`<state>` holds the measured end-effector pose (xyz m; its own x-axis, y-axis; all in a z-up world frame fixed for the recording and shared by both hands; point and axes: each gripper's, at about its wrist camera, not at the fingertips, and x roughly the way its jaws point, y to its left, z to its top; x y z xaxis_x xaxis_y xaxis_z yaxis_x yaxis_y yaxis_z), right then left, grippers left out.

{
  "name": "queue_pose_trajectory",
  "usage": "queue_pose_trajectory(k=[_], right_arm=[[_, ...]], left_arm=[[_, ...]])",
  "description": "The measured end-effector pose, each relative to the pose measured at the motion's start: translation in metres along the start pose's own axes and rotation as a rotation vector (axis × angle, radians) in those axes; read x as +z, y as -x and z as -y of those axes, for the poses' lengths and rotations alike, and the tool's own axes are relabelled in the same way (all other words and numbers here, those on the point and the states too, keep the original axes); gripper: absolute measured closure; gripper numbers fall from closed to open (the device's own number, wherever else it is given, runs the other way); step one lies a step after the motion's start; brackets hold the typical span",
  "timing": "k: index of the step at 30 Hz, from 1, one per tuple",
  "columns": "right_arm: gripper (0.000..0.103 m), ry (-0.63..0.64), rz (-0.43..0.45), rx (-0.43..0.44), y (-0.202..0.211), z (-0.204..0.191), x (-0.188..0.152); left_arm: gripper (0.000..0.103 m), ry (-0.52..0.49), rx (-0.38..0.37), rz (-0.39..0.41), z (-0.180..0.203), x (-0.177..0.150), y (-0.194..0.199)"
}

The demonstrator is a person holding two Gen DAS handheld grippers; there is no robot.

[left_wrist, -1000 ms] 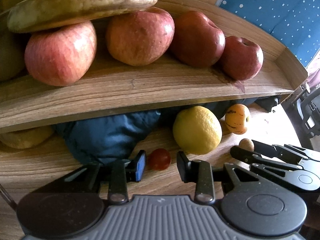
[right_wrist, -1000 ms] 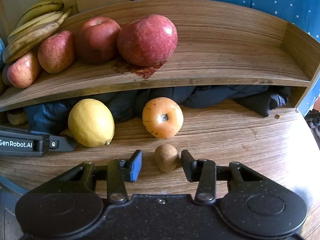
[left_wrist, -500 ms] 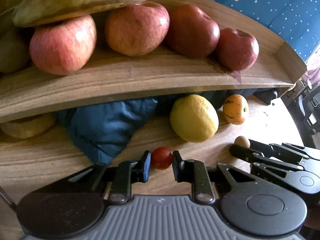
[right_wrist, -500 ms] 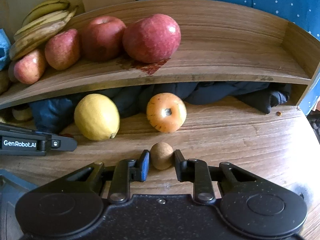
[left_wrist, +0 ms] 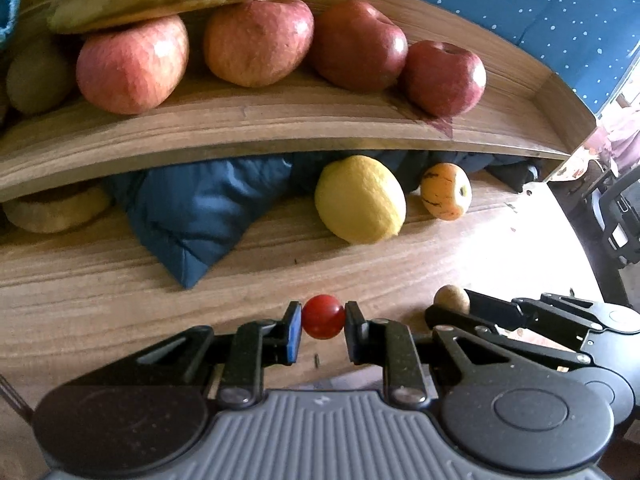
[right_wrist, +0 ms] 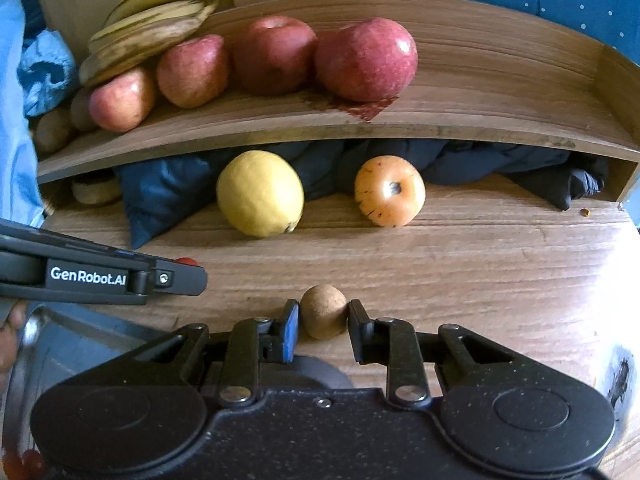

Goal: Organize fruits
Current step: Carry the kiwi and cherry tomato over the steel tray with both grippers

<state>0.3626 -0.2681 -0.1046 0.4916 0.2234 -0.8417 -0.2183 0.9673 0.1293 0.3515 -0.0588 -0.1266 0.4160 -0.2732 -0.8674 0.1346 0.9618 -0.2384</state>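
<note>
The left gripper (left_wrist: 323, 334) was closed on a small red tomato (left_wrist: 323, 317), its two pads pressed against the fruit's sides above the wooden table (left_wrist: 100, 304). The right gripper (right_wrist: 323, 330) was clamped the same way on a small round brown fruit (right_wrist: 323, 311), pinched between its pads just over the tabletop. Seen from the left wrist, the right gripper (left_wrist: 452, 312) lay just beside the left one, with the brown fruit (left_wrist: 451, 298) showing at its tips. From the right wrist, the left gripper (right_wrist: 192, 276) reached in from the left edge, only a sliver of the tomato (right_wrist: 186, 261) showing above its finger.

Taking the wooden shelf (right_wrist: 480, 112) as the landmark: a lemon (right_wrist: 259, 193) and an orange fruit with dark speckles (right_wrist: 389, 191) sat on the table just in front of its lower opening, near each other but apart, the lemon toward the left. Dark blue cloth (right_wrist: 160, 196) was bunched in the space under the shelf, spilling out behind both fruits. On top of the shelf, four red apples (left_wrist: 256, 40) stood in a row at its left half, touching one another, with bananas (right_wrist: 148, 28) lying across the leftmost ones. The shelf's right half was bare wood with a reddish stain (right_wrist: 366, 109) by the rightmost apple. Both held fruits were well in front of the shelf.
</note>
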Motion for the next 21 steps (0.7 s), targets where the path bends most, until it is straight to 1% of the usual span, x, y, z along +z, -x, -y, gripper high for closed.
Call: queue_pose_trajectory(k=[9, 21], right_arm=[[0.075, 0.021, 0.02, 0.03, 0.017, 0.0, -0.006], [0.075, 0.064, 0.023, 0.083, 0.044, -0.005, -0.033]], left_arm=[[0.079, 0.008, -0.002, 0.011, 0.007, -0.017, 0.017], [0.079, 0.032, 0.002, 0.025, 0.018, -0.045, 0.035]])
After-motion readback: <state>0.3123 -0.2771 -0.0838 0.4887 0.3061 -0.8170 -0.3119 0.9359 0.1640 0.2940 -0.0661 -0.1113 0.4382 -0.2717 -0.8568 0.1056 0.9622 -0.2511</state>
